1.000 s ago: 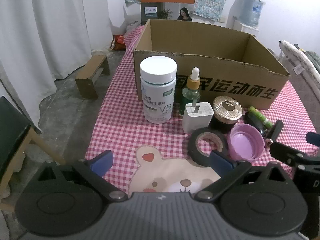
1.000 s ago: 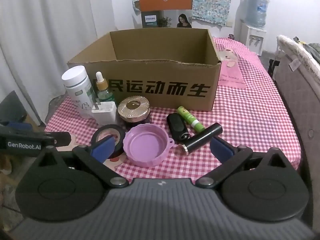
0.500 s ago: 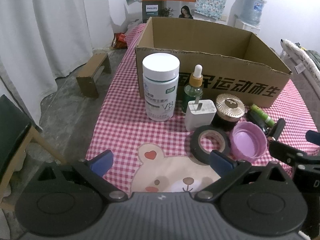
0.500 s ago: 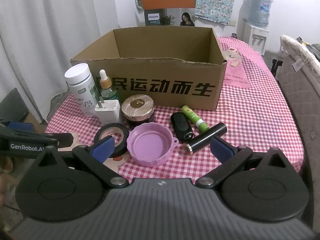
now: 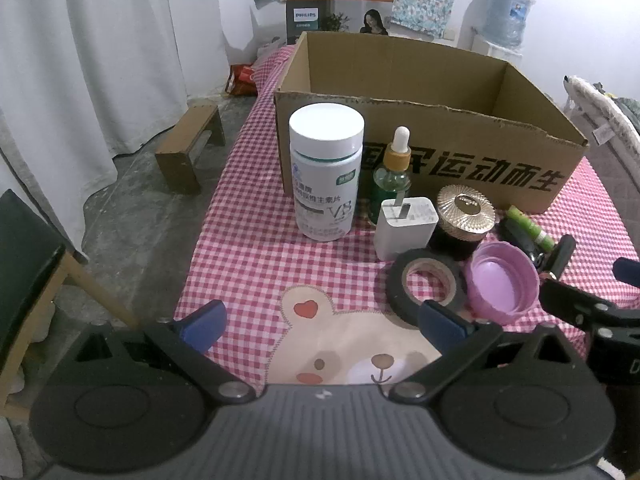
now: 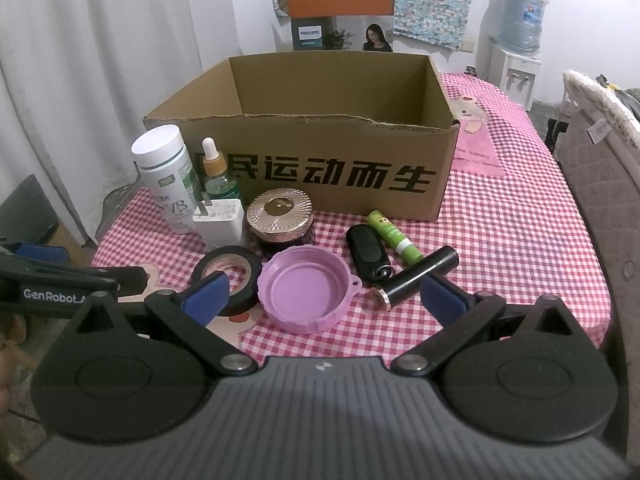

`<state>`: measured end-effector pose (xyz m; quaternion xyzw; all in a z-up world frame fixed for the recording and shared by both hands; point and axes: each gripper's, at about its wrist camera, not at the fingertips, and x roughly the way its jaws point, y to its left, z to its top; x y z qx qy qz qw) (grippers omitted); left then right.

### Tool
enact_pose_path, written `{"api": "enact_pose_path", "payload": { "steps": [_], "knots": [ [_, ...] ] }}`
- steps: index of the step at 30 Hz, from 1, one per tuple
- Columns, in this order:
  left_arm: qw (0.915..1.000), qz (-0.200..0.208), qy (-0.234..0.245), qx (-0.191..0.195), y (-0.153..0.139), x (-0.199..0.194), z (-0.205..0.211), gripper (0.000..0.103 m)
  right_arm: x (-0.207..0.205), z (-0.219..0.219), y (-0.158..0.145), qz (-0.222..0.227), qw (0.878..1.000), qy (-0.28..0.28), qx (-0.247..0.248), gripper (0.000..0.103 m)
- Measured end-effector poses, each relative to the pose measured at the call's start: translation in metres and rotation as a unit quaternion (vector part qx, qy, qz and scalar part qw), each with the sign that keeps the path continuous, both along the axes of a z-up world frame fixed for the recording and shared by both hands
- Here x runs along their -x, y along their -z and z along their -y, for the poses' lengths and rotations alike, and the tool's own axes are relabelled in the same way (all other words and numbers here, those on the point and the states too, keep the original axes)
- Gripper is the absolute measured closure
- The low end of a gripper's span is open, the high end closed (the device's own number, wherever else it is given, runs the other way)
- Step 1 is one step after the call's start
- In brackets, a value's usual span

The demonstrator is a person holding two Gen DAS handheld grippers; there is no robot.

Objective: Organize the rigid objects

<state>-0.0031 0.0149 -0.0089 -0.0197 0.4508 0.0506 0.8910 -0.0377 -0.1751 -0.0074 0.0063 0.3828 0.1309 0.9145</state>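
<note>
Both grippers hovered low over the checked surface [image 6: 500,216], each with its jaws spread wide and holding nothing; the left gripper [image 5: 320,320] faced the white bottle [image 5: 326,172], the right gripper [image 6: 320,298] the purple lid [image 6: 306,294]; the open cardboard box [image 6: 312,160] stood behind; before it sat the dropper bottle [image 6: 216,176], white charger [image 6: 220,224] and gold-lidded jar [image 6: 280,218]; the black tape roll [image 6: 228,276] touched the lid; the black fob [image 6: 368,252], green tube [image 6: 394,236] and black cylinder [image 6: 418,278] lay just right of it.

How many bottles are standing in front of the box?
2. The white pill bottle at far left, and the green dropper bottle just right of it, behind the charger. None other shows.
</note>
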Motion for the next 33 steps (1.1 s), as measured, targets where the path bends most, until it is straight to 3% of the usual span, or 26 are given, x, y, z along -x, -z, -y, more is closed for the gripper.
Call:
{"api": "enact_pose_path", "payload": {
  "steps": [14, 21, 26, 30, 33],
  "knots": [
    [0.9999, -0.006, 0.009, -0.003, 0.005, -0.006, 0.003, 0.000, -0.004, 0.002, 0.002, -0.004, 1.000, 0.003, -0.009, 0.001],
    [0.9965, 0.033, 0.076, -0.011, 0.005, -0.009, 0.018, 0.001, -0.005, 0.022, 0.005, 0.004, 0.999, 0.030, -0.043, 0.001],
    [0.9821, 0.087, 0.167, 0.012, -0.002, -0.009, 0.039, 0.001, -0.010, 0.055, 0.009, 0.007, 0.994, 0.065, -0.086, 0.001],
    [0.9688, 0.086, 0.232, 0.022, -0.007, -0.019, 0.066, 0.001, -0.021, 0.083, 0.014, -0.009, 0.988, 0.095, -0.122, 0.004],
    [0.9560, 0.077, 0.282, 0.021, -0.007, -0.028, 0.091, 0.009, -0.033, 0.102, 0.020, -0.029, 0.982, 0.110, -0.154, 0.007]
  ]
}}
